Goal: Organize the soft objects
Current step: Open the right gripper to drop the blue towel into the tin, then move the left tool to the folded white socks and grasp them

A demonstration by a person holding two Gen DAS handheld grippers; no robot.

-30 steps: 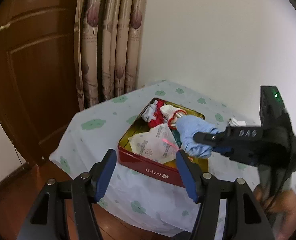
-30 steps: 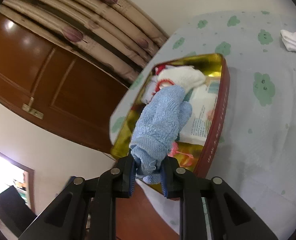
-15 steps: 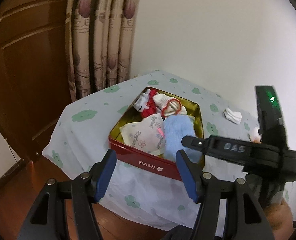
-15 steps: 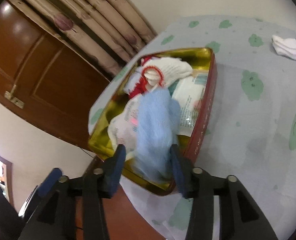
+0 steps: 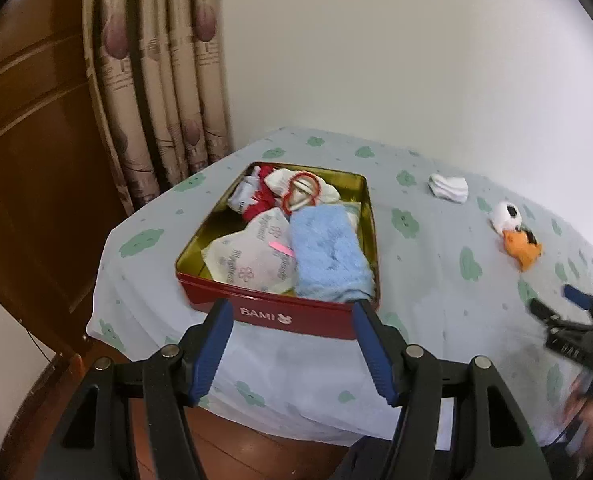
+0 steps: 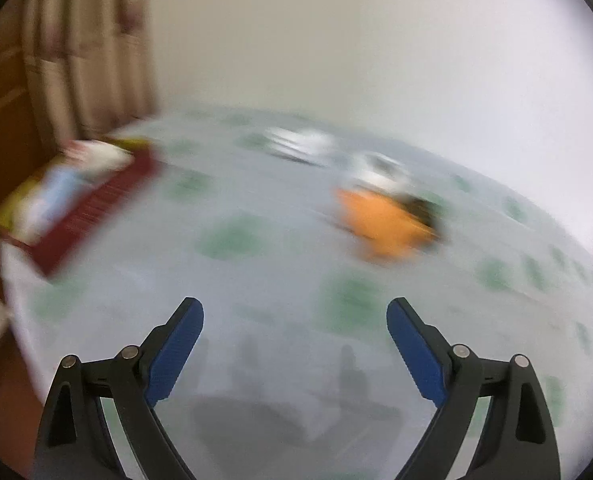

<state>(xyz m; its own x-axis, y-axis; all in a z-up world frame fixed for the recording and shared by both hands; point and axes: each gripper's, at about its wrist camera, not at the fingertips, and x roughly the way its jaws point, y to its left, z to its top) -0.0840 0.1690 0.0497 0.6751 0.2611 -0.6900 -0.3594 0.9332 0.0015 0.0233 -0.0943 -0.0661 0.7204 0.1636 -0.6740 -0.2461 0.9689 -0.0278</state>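
Two grippers show here, and both have their blue fingers spread wide with nothing between them. Low in the left wrist picture, the left gripper (image 5: 292,344) sits just in front of the red tin (image 5: 280,314), which stands on the table (image 5: 436,320) with its green cloud cloth. Inside the tin, on its right side, lies the blue towel (image 5: 328,256). Next to it on the left is a white packet (image 5: 252,256). At the far end of the tin are red and white socks (image 5: 292,194). To the right of the tin, out on the cloth, lies a white sock (image 5: 448,187). Farther right is an orange and white soft toy (image 5: 516,232). The right gripper (image 6: 294,344) is at the bottom of its own very blurry picture, over bare cloth. The orange toy (image 6: 380,220) is well ahead of it, in the middle right.
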